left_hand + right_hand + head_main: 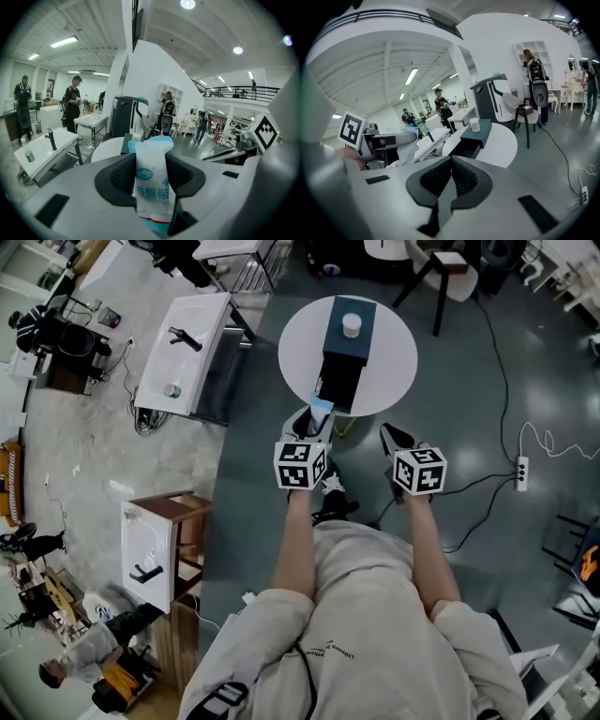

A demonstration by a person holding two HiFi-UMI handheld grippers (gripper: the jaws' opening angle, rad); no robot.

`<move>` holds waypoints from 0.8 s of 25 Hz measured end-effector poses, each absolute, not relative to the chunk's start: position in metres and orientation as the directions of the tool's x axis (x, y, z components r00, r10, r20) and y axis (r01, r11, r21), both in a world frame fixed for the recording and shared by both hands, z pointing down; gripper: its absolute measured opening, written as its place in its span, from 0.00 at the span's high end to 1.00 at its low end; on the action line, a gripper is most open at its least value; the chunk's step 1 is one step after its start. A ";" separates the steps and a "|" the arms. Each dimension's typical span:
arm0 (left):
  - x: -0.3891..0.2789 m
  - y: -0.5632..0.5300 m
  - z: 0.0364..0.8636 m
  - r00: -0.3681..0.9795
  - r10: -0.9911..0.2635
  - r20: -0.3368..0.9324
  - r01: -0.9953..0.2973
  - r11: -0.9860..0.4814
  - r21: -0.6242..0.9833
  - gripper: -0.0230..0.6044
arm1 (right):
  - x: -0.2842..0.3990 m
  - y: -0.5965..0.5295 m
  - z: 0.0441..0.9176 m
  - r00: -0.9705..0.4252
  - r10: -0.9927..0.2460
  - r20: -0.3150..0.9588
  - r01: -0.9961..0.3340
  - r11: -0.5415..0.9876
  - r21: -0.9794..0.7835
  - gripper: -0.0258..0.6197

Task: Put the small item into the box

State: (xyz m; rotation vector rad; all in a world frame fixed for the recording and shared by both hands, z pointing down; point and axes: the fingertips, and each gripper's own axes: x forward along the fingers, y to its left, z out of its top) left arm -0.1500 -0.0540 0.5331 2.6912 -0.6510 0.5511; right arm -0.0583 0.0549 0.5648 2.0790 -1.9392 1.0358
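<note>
1. I am operating two handheld grippers, and both are pointing forward at one round white table (398,367).
2. The left gripper (314,420) is pinching one small white-and-blue soft packet (151,180). Its two dark ribbed pads are pressing on the packet's flat sides. The packet is standing upright between the pads, and its blue top edge is projecting past the tips.
3. The right gripper (392,439) is holding nothing. Its two pads are pressed together, with nothing between them.
4. One dark teal rectangular box (347,348) is lying on the table, straight ahead of the left gripper and ahead-left of the right gripper. The packet is hanging just short of the box's near end, still outside it.
5. One small white cup (352,325) is standing upright on the box top, at the end farthest from both grippers.
</note>
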 end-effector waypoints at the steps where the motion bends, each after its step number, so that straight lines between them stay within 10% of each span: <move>1: -0.146 -0.063 0.537 0.823 -0.359 0.440 -0.485 -0.847 0.217 0.67 | -0.054 0.046 0.568 -0.046 -0.836 0.548 -0.915 -0.185 -0.359 0.91; 20: -0.087 -0.189 0.583 0.874 -0.179 0.452 -0.343 -0.886 0.313 0.67 | 0.011 -0.032 0.602 0.186 -0.766 0.615 -0.837 -0.451 -0.310 0.91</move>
